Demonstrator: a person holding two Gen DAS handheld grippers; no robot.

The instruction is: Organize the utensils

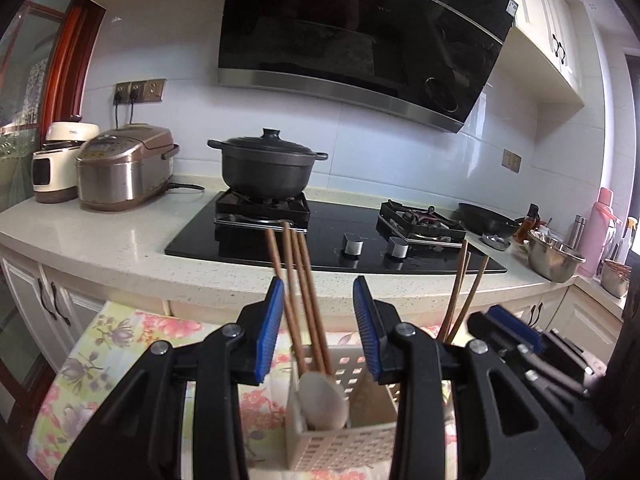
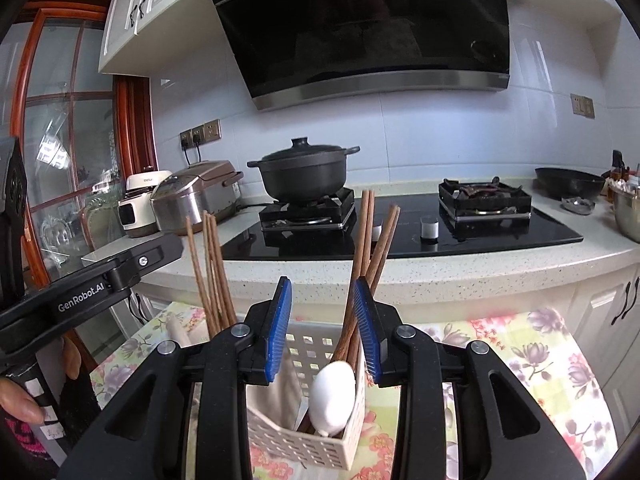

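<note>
- Left tool [image 1: 318,328] has its jaws spread around a bundle of brown chopsticks [image 1: 298,280], which lean at 11 o'clock out of the white slotted caddy [image 1: 340,448]; whether a pad touches them is hard to tell.
- Right tool [image 2: 322,328] is spread too, its 3 o'clock pad just beside more chopsticks.
- White spoon [image 2: 333,400] rests in the caddy on the floral cloth [image 2: 540,360].
- Chopsticks look light, stiff and smooth, so pinch mid-shaft; the spoon seems fragile.
</note>
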